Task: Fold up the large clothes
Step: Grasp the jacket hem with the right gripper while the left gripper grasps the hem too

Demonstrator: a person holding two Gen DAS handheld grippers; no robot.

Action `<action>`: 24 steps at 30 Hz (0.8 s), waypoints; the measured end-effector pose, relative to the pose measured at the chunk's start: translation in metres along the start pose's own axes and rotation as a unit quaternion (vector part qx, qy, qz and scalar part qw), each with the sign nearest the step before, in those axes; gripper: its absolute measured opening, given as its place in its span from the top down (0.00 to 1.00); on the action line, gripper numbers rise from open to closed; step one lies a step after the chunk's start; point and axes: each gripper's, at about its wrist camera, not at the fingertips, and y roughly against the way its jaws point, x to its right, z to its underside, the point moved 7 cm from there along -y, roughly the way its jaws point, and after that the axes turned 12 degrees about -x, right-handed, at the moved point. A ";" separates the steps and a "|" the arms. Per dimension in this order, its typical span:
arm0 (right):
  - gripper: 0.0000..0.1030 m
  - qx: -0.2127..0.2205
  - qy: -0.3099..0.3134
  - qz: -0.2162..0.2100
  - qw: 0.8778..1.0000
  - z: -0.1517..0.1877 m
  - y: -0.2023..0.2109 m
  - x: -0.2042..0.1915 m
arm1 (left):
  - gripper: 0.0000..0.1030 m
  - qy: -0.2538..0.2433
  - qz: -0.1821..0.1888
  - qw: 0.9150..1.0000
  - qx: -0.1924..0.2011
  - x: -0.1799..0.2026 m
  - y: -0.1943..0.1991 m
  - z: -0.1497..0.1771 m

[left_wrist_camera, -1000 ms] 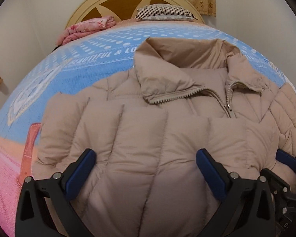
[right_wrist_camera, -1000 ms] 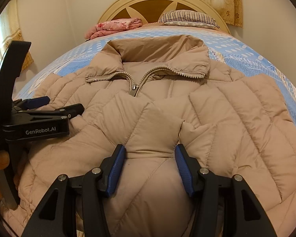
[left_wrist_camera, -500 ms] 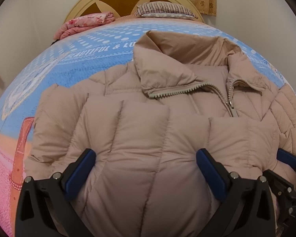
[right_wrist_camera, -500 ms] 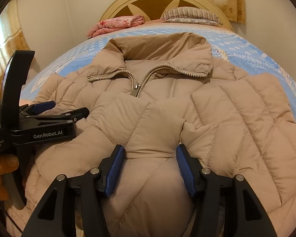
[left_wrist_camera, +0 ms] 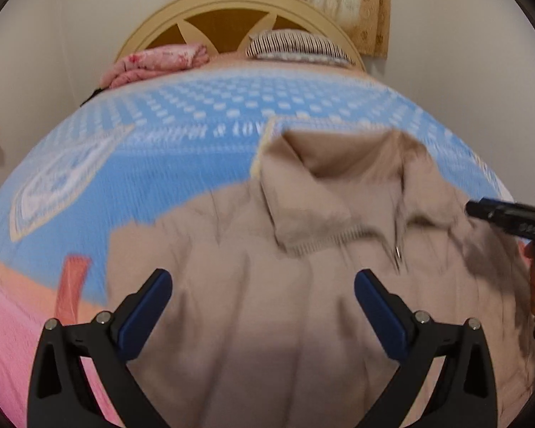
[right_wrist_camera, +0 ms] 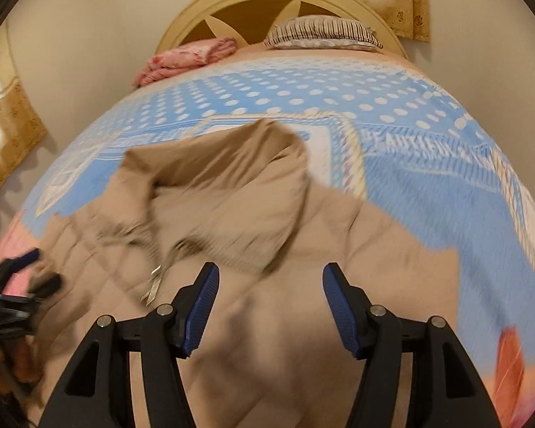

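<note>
A beige quilted puffer jacket [left_wrist_camera: 303, 267] lies front up on the bed, collar toward the headboard, zipper partly open. It also shows in the right wrist view [right_wrist_camera: 267, 249], blurred by motion. My left gripper [left_wrist_camera: 262, 299] is open and empty above the jacket's left side. My right gripper [right_wrist_camera: 269, 306] is open and empty above the jacket's right side, just below the collar. The right gripper shows at the right edge of the left wrist view [left_wrist_camera: 510, 214]; the left gripper shows at the left edge of the right wrist view [right_wrist_camera: 14, 285].
The bed has a blue dotted and pink bedspread [left_wrist_camera: 142, 164]. A folded pink blanket [left_wrist_camera: 157, 62] and a striped pillow [left_wrist_camera: 296, 46] lie by the cream headboard [left_wrist_camera: 232, 10]. Walls stand close on both sides; curtains [right_wrist_camera: 10, 135] hang at the left.
Both grippers have lifted and pulled back from the jacket, so more bedspread shows. The jacket's sleeves now seem folded in; both views are motion-blurred. Both grippers stay open.
</note>
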 end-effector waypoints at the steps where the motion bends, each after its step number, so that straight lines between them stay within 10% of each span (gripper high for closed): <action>1: 0.41 -0.004 0.005 -0.001 1.000 -0.011 -0.008 0.002 | 0.00 0.000 -0.003 1.000 0.004 -0.003 -0.003 -0.009; 12: 0.41 -0.039 0.054 0.006 0.998 -0.096 -0.061 0.004 | 0.00 0.009 0.018 1.000 0.001 -0.008 -0.033 -0.057; 14: 0.83 -0.049 0.079 0.031 0.995 -0.099 -0.069 0.001 | 0.00 -0.003 0.042 0.999 -0.010 0.003 -0.044 -0.074; 18: 0.93 -0.039 0.122 0.041 0.991 -0.094 -0.066 -0.012 | 0.00 -0.022 0.021 0.999 -0.043 0.015 -0.085 -0.091; 20: 0.97 -0.033 0.133 0.043 0.990 -0.089 -0.061 -0.014 | 0.18 -0.019 0.004 0.999 -0.045 0.014 -0.097 -0.096; 22: 0.98 -0.025 0.141 0.048 0.989 -0.086 -0.055 -0.016 | 0.65 -0.031 0.024 0.998 -0.055 0.019 -0.103 -0.097; 24: 0.99 -0.013 0.151 0.046 0.987 -0.081 -0.046 -0.017 | 0.89 -0.038 0.033 0.997 -0.052 0.021 -0.100 -0.098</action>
